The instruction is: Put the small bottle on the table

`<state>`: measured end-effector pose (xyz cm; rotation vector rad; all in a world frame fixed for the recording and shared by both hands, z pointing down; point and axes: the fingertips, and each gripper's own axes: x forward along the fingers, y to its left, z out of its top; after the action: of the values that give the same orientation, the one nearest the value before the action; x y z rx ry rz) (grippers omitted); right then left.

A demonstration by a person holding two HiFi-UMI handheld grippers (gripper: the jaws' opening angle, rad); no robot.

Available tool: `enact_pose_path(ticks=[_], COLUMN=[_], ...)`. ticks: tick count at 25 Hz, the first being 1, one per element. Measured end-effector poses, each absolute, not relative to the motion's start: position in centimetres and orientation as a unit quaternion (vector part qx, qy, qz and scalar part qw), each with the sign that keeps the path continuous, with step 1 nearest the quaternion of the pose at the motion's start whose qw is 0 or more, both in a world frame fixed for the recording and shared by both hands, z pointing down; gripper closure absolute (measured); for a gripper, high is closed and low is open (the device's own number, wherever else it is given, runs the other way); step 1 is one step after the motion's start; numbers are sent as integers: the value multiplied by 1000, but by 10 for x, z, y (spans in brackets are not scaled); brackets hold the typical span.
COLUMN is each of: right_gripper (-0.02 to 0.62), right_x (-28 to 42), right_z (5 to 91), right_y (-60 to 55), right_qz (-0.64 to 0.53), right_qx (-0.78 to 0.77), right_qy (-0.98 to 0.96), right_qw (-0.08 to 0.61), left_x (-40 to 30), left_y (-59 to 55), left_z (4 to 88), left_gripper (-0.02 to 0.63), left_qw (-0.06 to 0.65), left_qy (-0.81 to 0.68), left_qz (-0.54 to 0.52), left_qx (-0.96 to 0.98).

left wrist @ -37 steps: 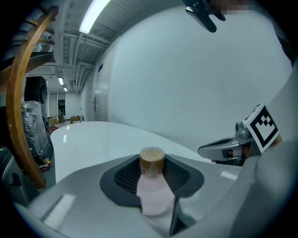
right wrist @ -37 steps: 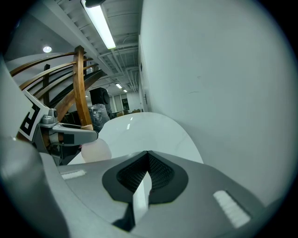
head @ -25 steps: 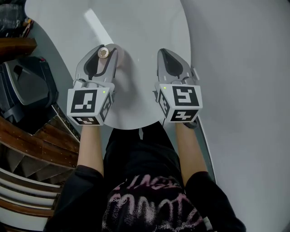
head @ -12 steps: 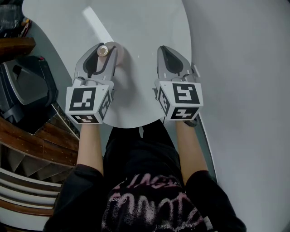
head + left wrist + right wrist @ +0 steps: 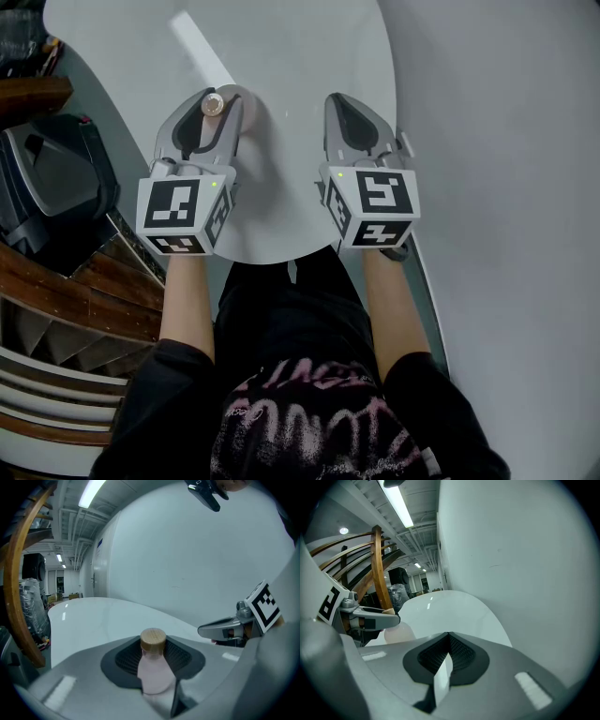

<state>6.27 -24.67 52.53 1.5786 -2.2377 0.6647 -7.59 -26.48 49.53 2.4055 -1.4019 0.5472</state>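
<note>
A small pale pink bottle (image 5: 153,667) with a round wooden cap is gripped upright in the left gripper (image 5: 217,111), whose grey fingers (image 5: 70,667) are closed against its sides. The bottle is held over the near part of the round white bench (image 5: 291,56), on the person's left side. In the right gripper view its rounded lower body is seen low over the bench top, but whether it touches the surface cannot be told. The right gripper (image 5: 340,105) is held beside the left one, also over the bench. Its fingers (image 5: 511,667) are pressed together with nothing between them. Curved wooden rails (image 5: 56,300) are seen left of the bench.
</note>
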Motion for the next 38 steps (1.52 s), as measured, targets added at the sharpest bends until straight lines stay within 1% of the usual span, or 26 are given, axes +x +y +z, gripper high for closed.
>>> enact_pose_path(ticks=[30, 38], right_gripper=[586, 586], right_x=[64, 62], right_z=[531, 526], right_y=[-244, -247], right_qz=[238, 236], right_qx=[556, 558], right_qy=[-780, -778], right_qw=[162, 165], left_x=[-73, -76], left_y=[-263, -269], left_z=[501, 495], left_gripper=[459, 456], left_qw=[133, 140], left_qy=[-482, -487], left_qz=[209, 193], left_qx=[840, 840])
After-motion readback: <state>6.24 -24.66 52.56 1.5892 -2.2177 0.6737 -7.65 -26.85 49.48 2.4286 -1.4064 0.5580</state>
